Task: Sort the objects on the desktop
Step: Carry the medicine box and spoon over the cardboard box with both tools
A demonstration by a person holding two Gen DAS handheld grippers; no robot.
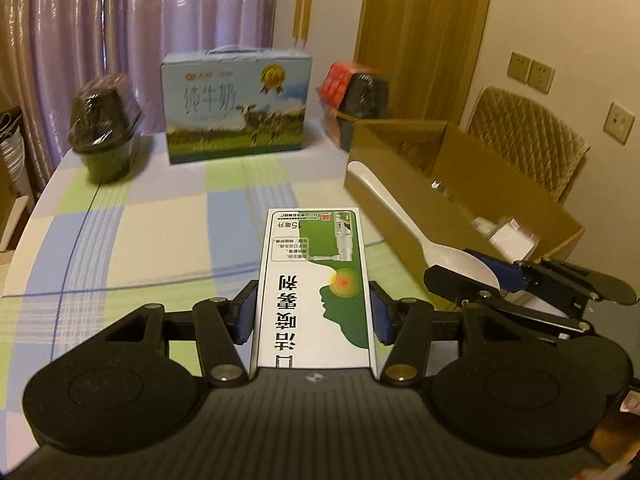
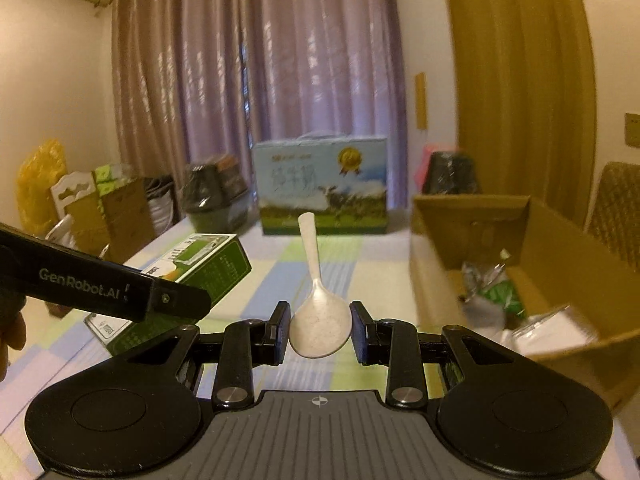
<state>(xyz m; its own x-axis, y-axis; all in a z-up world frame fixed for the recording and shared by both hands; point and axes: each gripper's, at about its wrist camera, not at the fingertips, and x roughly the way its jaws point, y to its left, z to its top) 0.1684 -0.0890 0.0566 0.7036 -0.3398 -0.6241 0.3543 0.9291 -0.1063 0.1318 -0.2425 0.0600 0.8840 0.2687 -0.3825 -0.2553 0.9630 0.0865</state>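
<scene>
Gripping a green-and-white spray box (image 1: 316, 288) lengthwise, the left gripper (image 1: 314, 314) has both blue pads pressed against the box's long sides, holding it above the checked tablecloth (image 1: 132, 232). The right gripper (image 2: 320, 330) pinches the bowl of a white spoon (image 2: 318, 312) between its fingers, handle pointing away toward the milk carton (image 2: 324, 186) at the table's far edge. Item noted at right: open cardboard box (image 2: 568, 236) just beside both grippers, holding assorted packets; two dark wrapped containers flank the carton.
</scene>
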